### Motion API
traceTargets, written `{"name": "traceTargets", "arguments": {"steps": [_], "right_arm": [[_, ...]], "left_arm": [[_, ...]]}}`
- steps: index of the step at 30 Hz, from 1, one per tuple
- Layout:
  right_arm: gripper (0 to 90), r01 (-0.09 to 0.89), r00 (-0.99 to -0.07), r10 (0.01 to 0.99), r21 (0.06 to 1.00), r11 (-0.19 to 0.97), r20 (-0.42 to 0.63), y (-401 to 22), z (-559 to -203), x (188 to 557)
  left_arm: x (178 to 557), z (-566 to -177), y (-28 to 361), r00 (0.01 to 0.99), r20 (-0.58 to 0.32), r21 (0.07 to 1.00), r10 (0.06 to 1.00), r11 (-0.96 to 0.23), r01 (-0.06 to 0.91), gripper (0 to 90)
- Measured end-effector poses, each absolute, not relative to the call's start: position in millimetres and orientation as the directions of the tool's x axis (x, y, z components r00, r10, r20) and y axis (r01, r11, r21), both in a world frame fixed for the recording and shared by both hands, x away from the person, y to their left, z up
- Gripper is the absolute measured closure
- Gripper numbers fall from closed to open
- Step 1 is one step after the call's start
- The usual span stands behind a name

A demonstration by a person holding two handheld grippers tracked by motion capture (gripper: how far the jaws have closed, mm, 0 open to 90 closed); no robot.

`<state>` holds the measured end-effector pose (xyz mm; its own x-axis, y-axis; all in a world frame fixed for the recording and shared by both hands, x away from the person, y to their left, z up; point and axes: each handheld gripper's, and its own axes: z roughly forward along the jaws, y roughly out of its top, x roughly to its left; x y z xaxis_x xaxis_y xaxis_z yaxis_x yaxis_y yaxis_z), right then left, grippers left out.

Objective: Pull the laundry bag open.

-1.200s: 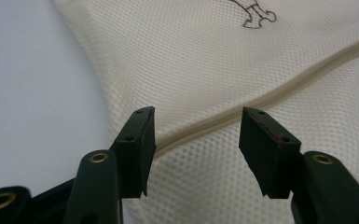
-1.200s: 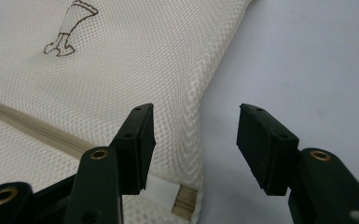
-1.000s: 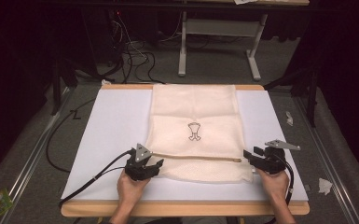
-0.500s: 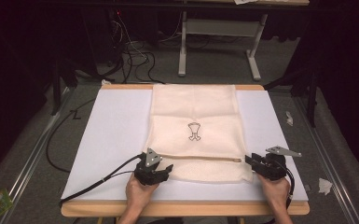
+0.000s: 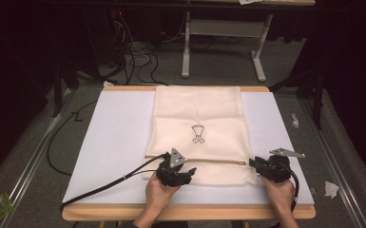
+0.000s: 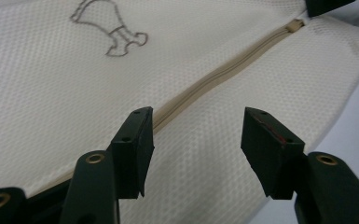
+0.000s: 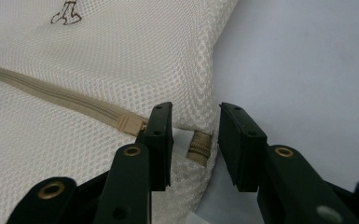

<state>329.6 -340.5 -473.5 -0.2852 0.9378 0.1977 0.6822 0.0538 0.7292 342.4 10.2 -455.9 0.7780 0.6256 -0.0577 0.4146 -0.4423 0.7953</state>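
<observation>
Cream mesh is lying flat on the white mat [image 5: 114, 142]: the laundry bag [image 5: 197, 121] is stretching lengthwise away from the person, with its tan zipper [image 5: 218, 161] running crosswise near the close end. A small dark outline drawing [image 5: 197, 133] is sitting at the bag's middle. The left gripper [image 5: 183, 175] is hovering over the mesh beside the zipper, jaws spread wide and gripping nothing. The right gripper [image 5: 254, 164] has just been narrowing its jaws around the zipper's end [image 7: 198, 147] at the bag's edge, pads not yet pressing.
</observation>
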Motion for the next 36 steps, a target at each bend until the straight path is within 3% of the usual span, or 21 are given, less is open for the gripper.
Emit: {"name": "traceTargets", "arguments": {"steps": [21, 36], "right_arm": [[67.8, 0.696, -0.303, 0.93, 0.714, 0.068, 0.207, -340.8, -473.2, 338.0], [72.5, 0.716, -0.308, 0.927, 0.694, 0.078, 0.214, -338.2, -471.2, 343.1]], "left_arm": [[364.0, -454.0, -95.8, 0.847, -0.132, 0.749, 0.514, -0.508, 0.425, 51.0], [375.0, -464.8, -114.2, 0.817, -0.239, 0.723, 0.525, -0.465, 0.511, 52.9]]}}
